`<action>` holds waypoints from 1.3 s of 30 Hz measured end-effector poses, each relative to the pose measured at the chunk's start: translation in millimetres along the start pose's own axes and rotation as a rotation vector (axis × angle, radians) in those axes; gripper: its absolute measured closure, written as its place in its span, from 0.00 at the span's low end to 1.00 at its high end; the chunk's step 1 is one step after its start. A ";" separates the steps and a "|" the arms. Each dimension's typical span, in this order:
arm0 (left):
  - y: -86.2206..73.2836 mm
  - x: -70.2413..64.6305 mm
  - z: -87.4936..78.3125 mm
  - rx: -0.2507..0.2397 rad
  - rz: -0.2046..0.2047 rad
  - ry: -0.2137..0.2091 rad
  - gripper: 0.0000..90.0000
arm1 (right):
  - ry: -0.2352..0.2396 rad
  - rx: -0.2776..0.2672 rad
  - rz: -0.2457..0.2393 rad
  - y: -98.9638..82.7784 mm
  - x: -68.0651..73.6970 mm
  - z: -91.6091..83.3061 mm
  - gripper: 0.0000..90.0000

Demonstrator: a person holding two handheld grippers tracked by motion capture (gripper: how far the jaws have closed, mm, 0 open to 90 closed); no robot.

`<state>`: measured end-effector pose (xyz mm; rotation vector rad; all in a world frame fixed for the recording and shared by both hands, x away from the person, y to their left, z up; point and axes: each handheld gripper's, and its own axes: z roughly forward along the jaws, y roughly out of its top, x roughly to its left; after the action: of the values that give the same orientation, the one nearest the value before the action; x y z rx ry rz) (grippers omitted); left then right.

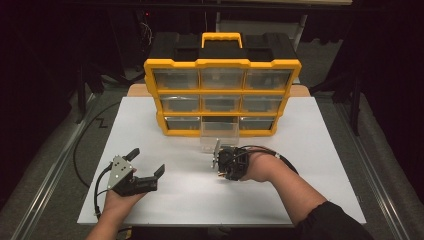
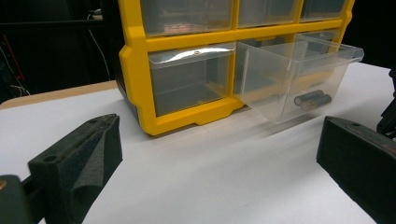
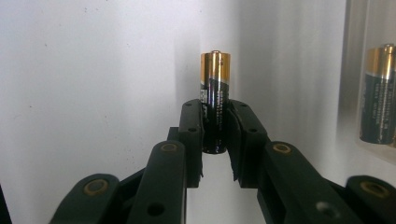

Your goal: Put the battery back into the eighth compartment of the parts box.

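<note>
The white surface (image 1: 310, 165) is carrying a yellow-framed drawer cabinet (image 1: 222, 97), whose clear bottom-middle drawer (image 2: 299, 79) is standing pulled out with two batteries (image 2: 313, 99) lying inside. The person's right forearm is reaching in from the lower right, its hand turned so the right tool (image 1: 218, 159) is pointing at that drawer, just in front of it. The left tool (image 1: 147, 164) is resting on the surface, jaws standing wide apart with nothing between them. The right tool is clamping a black-and-gold battery (image 3: 215, 100) between its pads.
</note>
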<state>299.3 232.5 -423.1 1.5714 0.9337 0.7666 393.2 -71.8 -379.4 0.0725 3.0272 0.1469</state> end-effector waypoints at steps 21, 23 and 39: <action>-1.1 -0.6 2.4 0.006 0.007 -0.002 0.01 | -0.005 0.000 -0.014 -8.7 -7.4 -5.1 0.87; -1.1 -0.5 3.1 0.007 0.007 -0.004 0.01 | -0.006 -0.001 0.018 -10.7 -6.6 -6.2 0.87; -0.7 -0.1 2.6 -0.001 0.003 -0.004 0.01 | 0.002 0.016 0.004 -11.4 -11.5 -22.5 0.88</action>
<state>301.4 231.2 -424.2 1.5728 0.9282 0.7653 401.6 -85.9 -357.0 0.0799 3.0311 0.1227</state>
